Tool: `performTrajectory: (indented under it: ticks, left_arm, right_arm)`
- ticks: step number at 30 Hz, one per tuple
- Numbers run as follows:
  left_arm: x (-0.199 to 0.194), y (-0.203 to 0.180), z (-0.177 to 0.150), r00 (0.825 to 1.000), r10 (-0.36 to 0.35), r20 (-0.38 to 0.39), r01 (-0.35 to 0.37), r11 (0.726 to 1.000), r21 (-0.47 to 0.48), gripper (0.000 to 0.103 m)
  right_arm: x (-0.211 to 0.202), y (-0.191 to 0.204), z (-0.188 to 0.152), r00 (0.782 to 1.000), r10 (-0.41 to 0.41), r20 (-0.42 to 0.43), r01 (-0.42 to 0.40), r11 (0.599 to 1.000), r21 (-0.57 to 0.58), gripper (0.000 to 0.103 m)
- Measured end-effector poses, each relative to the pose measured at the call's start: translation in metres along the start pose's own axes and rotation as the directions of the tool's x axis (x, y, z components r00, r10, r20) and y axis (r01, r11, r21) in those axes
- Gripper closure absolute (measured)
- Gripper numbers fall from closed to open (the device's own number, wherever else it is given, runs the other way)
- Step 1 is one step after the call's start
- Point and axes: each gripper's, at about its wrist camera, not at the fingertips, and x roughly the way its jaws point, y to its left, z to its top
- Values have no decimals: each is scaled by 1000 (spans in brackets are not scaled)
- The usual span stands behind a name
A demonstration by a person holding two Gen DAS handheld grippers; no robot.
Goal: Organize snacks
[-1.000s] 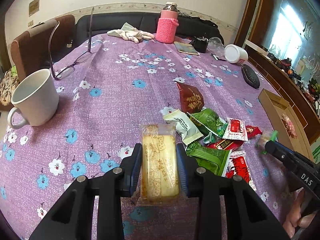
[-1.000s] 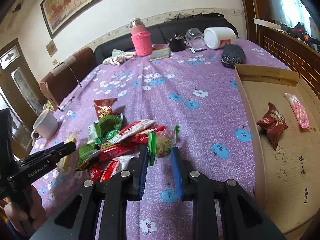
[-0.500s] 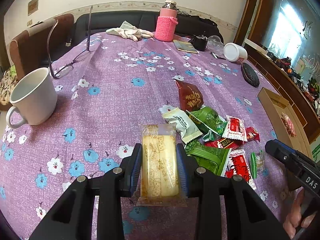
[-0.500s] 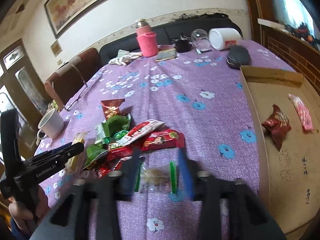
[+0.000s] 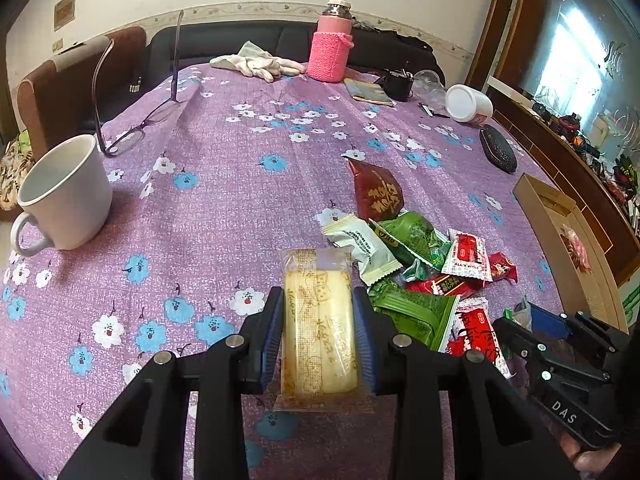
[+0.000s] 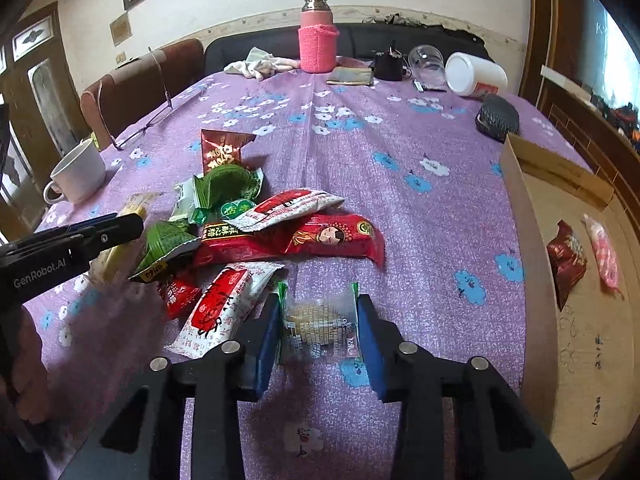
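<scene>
Closing right gripper (image 6: 318, 330) jaws around clear snack pack (image 6: 316, 330) on tabletop (image 6: 420, 208); light, crinkly, slippery; grip mid-body. Left gripper (image 5: 319, 334) jaws clamp cake pack (image 5: 318, 320), soft, crushable.

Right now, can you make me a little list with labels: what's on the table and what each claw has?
Table: purple flowered cloth
Left claw: shut on the yellow cake packet
Right claw: closing around the clear snack packet, which lies between its jaws
Snack pile: red and green packets, left of the right claw
Cardboard box: right side, holds a brown packet and a pink packet
Mug: white, upright, far left
</scene>
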Motion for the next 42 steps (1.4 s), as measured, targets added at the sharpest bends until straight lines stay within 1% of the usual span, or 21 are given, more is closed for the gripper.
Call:
performTrajectory:
  ticks: [3, 6, 9, 16, 26, 30, 35, 42]
  left_arm:
    - [-2, 0, 0, 1000, -3, 11, 3, 1000, -2, 70]
    - [-4, 0, 1, 1000, -14, 19, 14, 1000, -4, 70]
    - [-7, -1, 0, 999, -22, 32, 22, 1000, -2, 70]
    - [-9, -4, 0, 998, -32, 46, 32, 999, 5, 70]
    - [-10, -8, 2, 998, -32, 59, 31, 999, 16, 70]
    - [-12, -9, 3, 997, -47, 65, 46, 999, 15, 70]
    - [-18, -19, 2, 995, -71, 72, 68, 997, 34, 70]
    - [-31, -46, 0, 991, -113, 70, 107, 991, 80, 70]
  right_arm:
    - [-4, -2, 1, 1000, 13, 26, -13, 1000, 21, 65]
    - [-17, -6, 4, 995, 32, 91, -37, 998, 51, 65]
    - [-24, -11, 6, 991, 28, 129, -39, 996, 77, 65]
    - [-26, -24, 10, 989, 41, 145, -61, 988, 139, 65]
    - [-31, -34, 12, 985, 27, 168, -57, 983, 176, 65]
    - [-33, -39, 12, 984, 15, 180, -51, 980, 194, 65]
    - [-37, -51, 13, 981, 6, 195, -53, 971, 235, 65]
    - [-39, -62, 14, 979, 15, 203, -70, 960, 271, 65]
